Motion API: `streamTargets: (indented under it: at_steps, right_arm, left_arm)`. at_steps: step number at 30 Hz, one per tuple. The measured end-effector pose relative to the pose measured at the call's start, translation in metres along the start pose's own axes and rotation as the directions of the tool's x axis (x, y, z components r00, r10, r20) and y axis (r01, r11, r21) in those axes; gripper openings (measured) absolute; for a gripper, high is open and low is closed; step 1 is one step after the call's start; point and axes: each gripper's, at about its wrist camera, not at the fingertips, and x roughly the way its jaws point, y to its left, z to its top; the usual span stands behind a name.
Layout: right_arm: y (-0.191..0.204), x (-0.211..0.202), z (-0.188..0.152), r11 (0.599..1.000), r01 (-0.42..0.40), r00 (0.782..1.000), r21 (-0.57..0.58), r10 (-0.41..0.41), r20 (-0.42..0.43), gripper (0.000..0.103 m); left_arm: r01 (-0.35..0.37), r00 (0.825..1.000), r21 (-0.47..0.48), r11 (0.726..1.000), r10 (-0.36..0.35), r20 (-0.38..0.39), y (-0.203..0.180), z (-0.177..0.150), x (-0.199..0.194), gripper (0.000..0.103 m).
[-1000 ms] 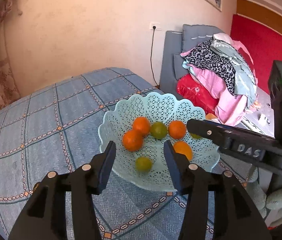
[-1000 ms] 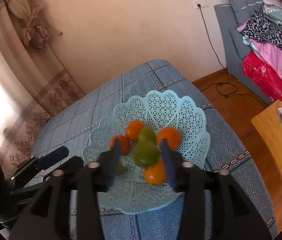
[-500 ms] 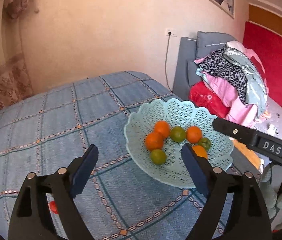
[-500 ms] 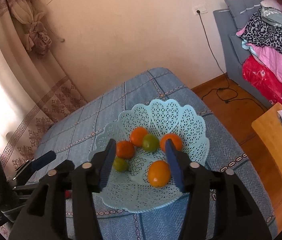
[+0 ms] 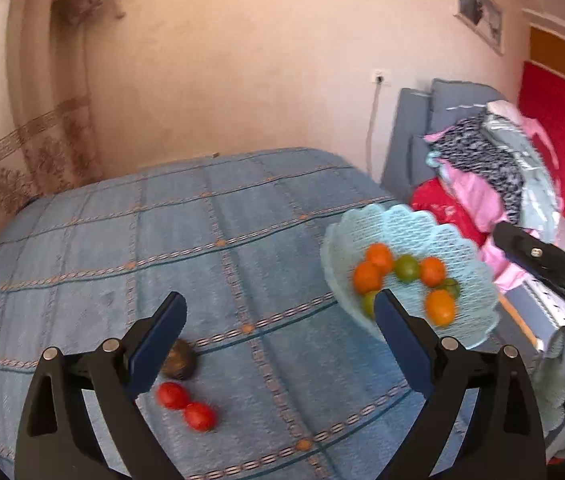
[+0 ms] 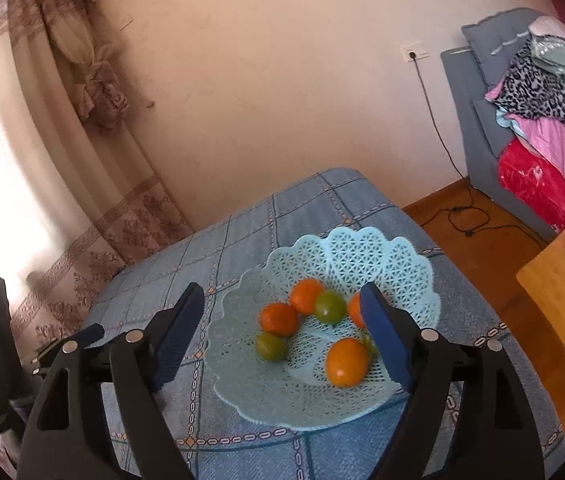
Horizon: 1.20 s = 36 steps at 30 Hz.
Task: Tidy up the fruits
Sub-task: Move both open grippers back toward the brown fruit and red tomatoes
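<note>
Both grippers released, nothing between the pads: left gripper (image 5: 280, 312) jaws have just been opening and stand wide over the blue checked tablecloth (image 5: 210, 240), right gripper (image 6: 282, 306) jaws have also just been opening, above the near side of the light-blue lattice fruit basket (image 6: 362, 248). Basket holds orange fruits (image 6: 346, 362) and green fruits (image 6: 329, 306). Outside it, on the cloth by the left gripper's left finger: two red tomatoes (image 5: 172, 395) touching, plus one dark brownish fruit (image 5: 180, 364) just beside them.
</note>
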Motion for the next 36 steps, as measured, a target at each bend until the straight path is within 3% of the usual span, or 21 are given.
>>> streamTargets:
  at_steps: [3,11,23,36]
  right_arm:
    - [0.01,0.003,-0.005,0.999,-0.007,1.0,-0.038,0.006,-0.011,0.081]
    - [0.034,0.01,-0.02,0.992,-0.066,0.997,-0.107,0.061,-0.052,0.081]
    - [0.07,0.02,-0.045,0.962,-0.147,0.983,-0.23,0.115,-0.146,0.081]
    - [0.088,0.032,-0.067,0.937,-0.201,0.964,-0.287,0.137,-0.229,0.081]
  left_arm:
    - [-0.057,0.998,-0.022,0.998,0.057,-0.016,0.015,-0.005,0.001,0.094]
    - [-0.117,0.993,-0.093,0.989,0.113,-0.042,0.055,-0.017,-0.002,0.094]
    - [-0.139,0.983,-0.145,0.98,0.119,-0.143,0.085,-0.033,0.021,0.094]
    - [-0.111,0.963,-0.107,0.988,0.081,-0.255,0.086,-0.047,0.068,0.071]
